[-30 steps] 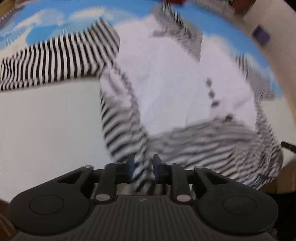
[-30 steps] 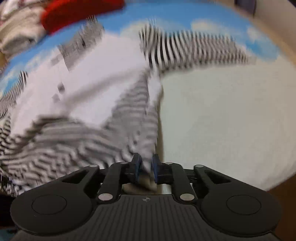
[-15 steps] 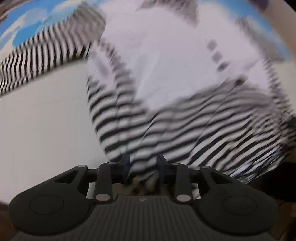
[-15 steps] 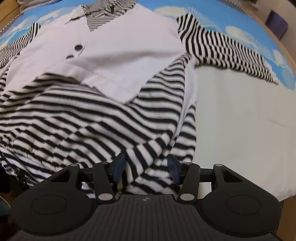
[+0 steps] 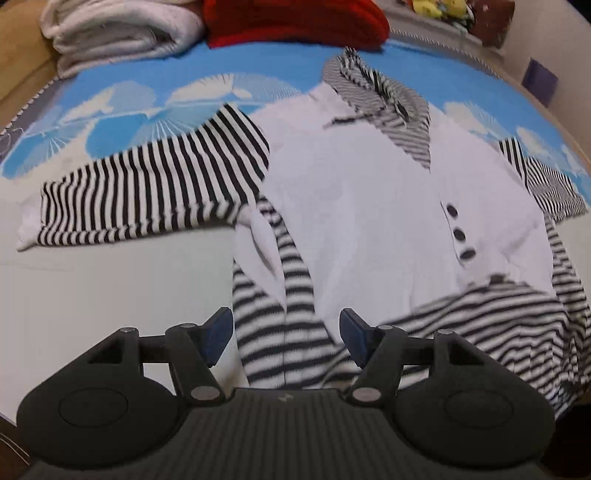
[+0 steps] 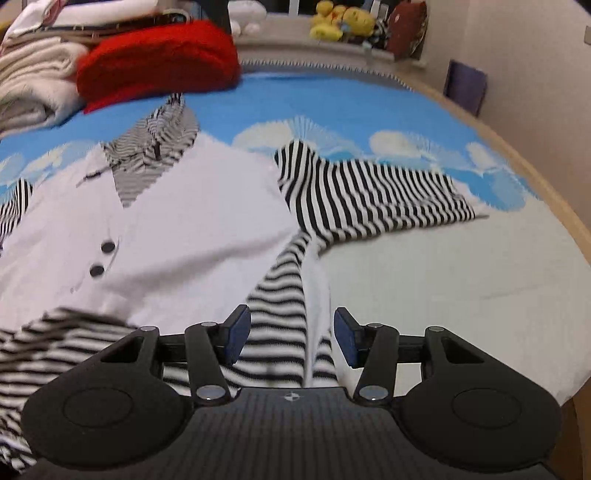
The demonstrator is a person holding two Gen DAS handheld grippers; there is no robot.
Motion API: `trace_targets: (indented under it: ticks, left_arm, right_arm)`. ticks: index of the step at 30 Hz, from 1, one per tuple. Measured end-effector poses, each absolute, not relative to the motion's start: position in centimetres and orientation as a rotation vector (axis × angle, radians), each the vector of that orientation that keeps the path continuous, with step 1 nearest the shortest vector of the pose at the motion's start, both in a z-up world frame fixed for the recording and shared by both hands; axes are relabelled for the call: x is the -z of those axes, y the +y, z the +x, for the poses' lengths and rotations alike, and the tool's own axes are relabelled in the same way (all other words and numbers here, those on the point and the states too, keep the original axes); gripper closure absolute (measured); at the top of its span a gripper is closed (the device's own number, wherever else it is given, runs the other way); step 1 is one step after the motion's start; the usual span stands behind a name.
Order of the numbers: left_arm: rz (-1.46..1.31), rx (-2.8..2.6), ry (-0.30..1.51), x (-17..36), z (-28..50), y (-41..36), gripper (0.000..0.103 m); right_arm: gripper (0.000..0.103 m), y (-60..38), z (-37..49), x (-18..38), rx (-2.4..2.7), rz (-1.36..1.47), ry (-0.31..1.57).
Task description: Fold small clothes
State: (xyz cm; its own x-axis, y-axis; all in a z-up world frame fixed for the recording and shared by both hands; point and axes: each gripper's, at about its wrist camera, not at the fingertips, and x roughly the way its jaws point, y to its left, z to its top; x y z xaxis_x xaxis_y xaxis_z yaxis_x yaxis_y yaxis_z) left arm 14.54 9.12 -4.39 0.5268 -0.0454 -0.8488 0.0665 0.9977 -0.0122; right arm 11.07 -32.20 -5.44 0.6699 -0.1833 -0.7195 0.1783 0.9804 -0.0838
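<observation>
Both tools have let go of the striped hem they were pinching a second ago and pulled back from it, so I now see the whole top spread out.

On my left, the left tool (image 5: 284, 334) has its jaws opening wide; the striped hem of the top (image 5: 369, 206) lies between them, but neither pad touches it. I judge I dropped it there to leave the bottom edge flat before folding. The left sleeve (image 5: 147, 192) stretches sideways over the bed (image 5: 92, 295), laid out ready to be folded in.

On my right, the right tool (image 6: 291, 334) stands about half open, the hem again lying loose between the pads. The right sleeve (image 6: 369, 192) lies spread toward the bed's far edge.

A red garment (image 6: 159, 62) and a white blanket (image 5: 118, 29) sit beyond the collar, well apart from the top.

Near both tools the hem is blurred, and its lowest edge is hidden behind the tool bodies, so I cannot tell whether it lies smooth.
</observation>
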Motion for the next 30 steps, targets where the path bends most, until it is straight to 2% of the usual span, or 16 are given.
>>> trace_targets:
  ticks: [9,16,21,28,30]
  left_arm:
    - [-0.02,0.03,0.989,4.9,16.7,9.9,0.034]
    - [-0.056,-0.086,0.862,3.0,20.2,12.3,0.034]
    - [-0.13,-0.249,0.774,3.6,24.3,18.4,0.034]
    - [-0.322,-0.493,0.859,7.8,27.0,28.2,0.044]
    - [-0.369,-0.55,0.88,8.9,27.1,30.7,0.044]
  right_arm:
    - [0.052,-29.9,12.5,5.3,0.194,-0.03,0.774]
    - [0.055,-28.2,13.6,5.2,0.187,-0.022,0.744]
    - [0.055,-26.7,13.9,4.9,0.155,-0.078,0.723]
    - [0.053,-25.3,16.2,4.1,0.124,-0.129,0.703]
    - [0.053,-24.9,17.9,3.4,0.135,-0.111,0.701]
